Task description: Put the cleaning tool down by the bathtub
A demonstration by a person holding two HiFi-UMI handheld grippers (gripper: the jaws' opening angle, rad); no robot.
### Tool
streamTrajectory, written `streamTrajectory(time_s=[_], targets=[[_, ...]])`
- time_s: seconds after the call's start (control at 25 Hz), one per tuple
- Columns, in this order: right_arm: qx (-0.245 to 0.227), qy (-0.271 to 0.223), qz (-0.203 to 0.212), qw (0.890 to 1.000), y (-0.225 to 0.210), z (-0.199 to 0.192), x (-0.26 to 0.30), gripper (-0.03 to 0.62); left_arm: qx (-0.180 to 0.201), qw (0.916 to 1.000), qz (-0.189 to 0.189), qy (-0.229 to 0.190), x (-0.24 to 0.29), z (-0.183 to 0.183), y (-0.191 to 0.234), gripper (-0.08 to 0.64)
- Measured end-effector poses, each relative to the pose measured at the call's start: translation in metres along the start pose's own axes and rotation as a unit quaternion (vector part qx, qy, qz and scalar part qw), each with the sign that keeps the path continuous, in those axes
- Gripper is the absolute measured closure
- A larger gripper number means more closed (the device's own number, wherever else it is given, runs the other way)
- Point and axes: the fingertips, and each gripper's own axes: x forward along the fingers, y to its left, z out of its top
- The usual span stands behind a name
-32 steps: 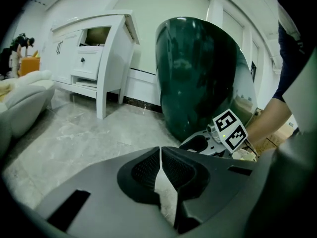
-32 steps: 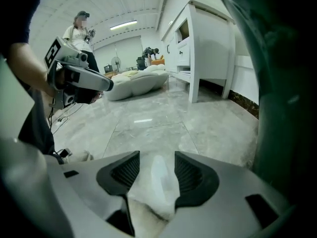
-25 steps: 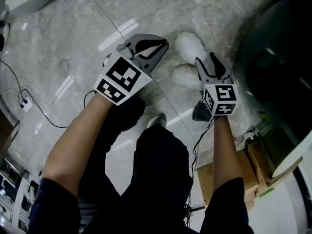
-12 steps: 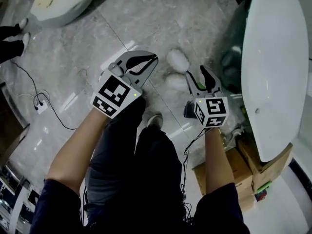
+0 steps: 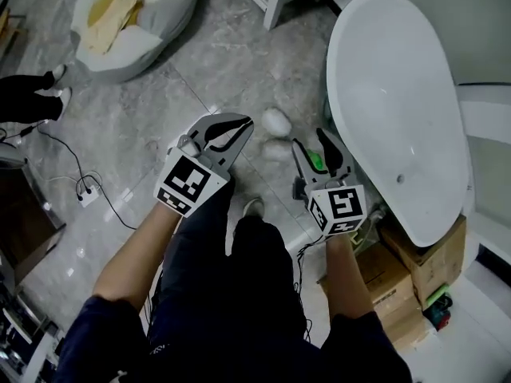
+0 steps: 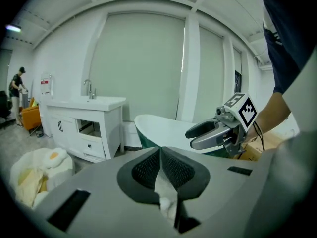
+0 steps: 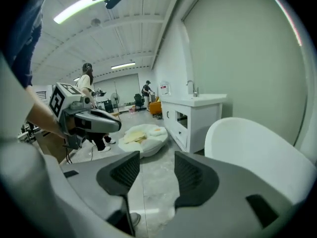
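Two white fluffy lumps make up what I take to be the cleaning tool (image 5: 277, 121). They lie on the grey marble floor (image 5: 160, 94) just beside the bathtub (image 5: 399, 94), one behind the other, near its dark green outer wall.

By the look of it, the putting-down is done, since neither of your grippers touches the tool. Your left gripper (image 5: 246, 123) hovers above the floor to the left of the lumps, jaws closed tip to tip. Its own view shows only floor and a bit of white fluff through the slit behind the tips, so I judge it holds nothing. Your right gripper (image 5: 308, 139) hangs between the lumps and the tub, jaws well apart and empty, with bare floor showing between them. What is left, if anything, is to draw both hands back and leave the tool where it lies.

It looks soft and pale, with rounded ends like a duster or mop pad. Any handle is hidden or too small to tell.
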Motion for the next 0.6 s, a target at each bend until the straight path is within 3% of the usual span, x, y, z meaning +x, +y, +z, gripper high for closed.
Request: streamTrajectory(time_s=[0.2, 0.44, 0.6], targets=[[0.011, -0.034, -0.028, 0.999, 0.009, 0.065, -0.050, 0.368, 0.018, 0.9995, -0.013, -0.023, -0.022, 0.065, -0.016, 0.526], [0.023, -0.088, -0.097, 0.991, 0.004, 0.135, -0.108, 0.368, 0.066, 0.9944, -0.068, -0.047, -0.037, 0.146, -0.045, 0.526], [0.020, -0.118, -0.136, 0.983, 0.002, 0.174, -0.150, 0.368, 0.096, 0.9865, -0.115, -0.066, -0.046, 0.189, -0.073, 0.526]])
